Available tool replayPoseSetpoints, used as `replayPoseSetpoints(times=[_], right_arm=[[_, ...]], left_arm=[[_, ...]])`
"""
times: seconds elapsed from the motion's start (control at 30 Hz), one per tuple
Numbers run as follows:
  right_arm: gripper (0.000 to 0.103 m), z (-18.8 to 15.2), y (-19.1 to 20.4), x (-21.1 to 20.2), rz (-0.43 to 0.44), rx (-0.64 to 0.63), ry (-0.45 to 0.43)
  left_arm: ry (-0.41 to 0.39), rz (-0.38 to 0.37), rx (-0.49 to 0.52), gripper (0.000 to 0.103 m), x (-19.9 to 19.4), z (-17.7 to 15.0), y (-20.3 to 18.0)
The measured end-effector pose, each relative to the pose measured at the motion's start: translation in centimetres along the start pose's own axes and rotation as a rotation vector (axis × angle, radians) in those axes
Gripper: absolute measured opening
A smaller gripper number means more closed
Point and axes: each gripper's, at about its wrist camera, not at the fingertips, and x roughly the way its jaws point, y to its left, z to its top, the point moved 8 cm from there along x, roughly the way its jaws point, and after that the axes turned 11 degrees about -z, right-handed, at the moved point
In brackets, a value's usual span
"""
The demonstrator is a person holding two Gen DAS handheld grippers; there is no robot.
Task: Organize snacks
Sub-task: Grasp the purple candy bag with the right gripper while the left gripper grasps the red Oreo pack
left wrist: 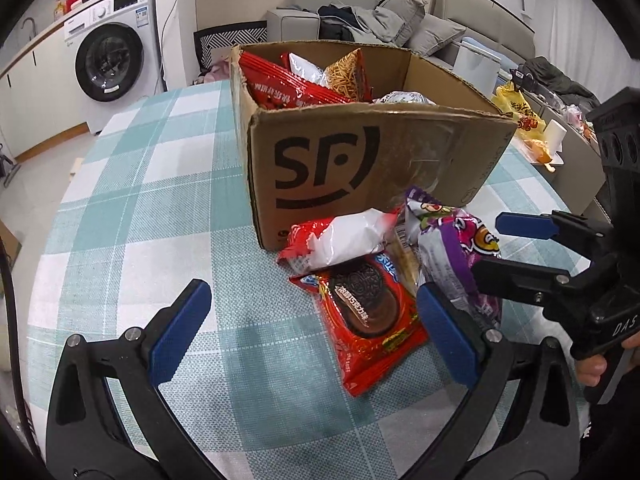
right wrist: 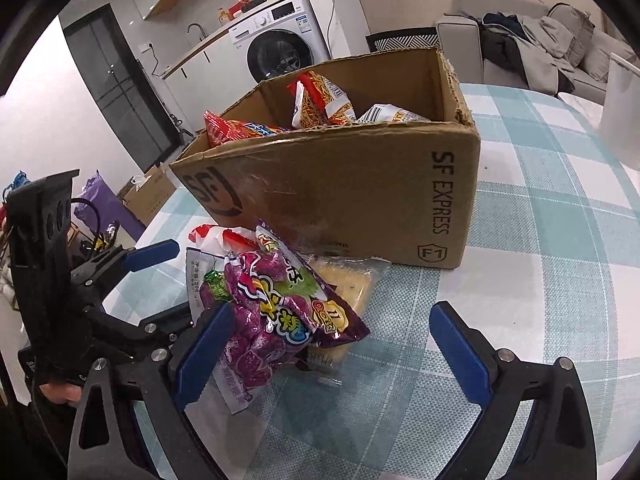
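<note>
Here, checked tabletop point(left wrist: 132, 208), cardboard box point(left wrist: 360, 168) of snacks at its far side, loose packets piled just near it, red cookie packet point(left wrist: 368, 320) nearest, purple candy bag point(right wrist: 280, 312) beside it, left gripper point(left wrist: 312, 336) and right gripper point(right wrist: 332, 356) with fingers wide apart, holding nothing.

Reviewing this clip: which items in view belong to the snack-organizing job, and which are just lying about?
Part of the job:
- cardboard box, already holding snacks
- purple candy bag
- red cookie packet
- red-and-white packet
- clear cracker packet
- left gripper and right gripper, jaws open

Just lying about:
- washing machine
- sofa with clothes
- yellow bag
</note>
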Motion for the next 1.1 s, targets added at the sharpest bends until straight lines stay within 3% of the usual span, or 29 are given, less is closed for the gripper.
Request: replayPoseSetpoints(times=[0.3,0.57,0.9,1.1], right_arm=[[0.076,0.1,0.9,0.4,0.060,-0.011,0.011],[0.039,0.1,1.2,-0.8,0.095,-0.024,-0.022],[0.035,0.8,0.7,-2.0,0.073,-0.040,-0.055],[0.035,0.4,-1.5,-2.6,-0.005,-0.055,-0.040]], left_arm=[[0.018,0.001,-0.019,0.102,0.7,-0.7,0.5],[0.020,0.018,-0.034,0.102,0.6,-0.5,1.8],[0.024,-0.013,-0.017,0.102,1.0,-0.8,0.5],[0.011,-0.028,-0.028,0.099,1.4,-0.7,0.1]])
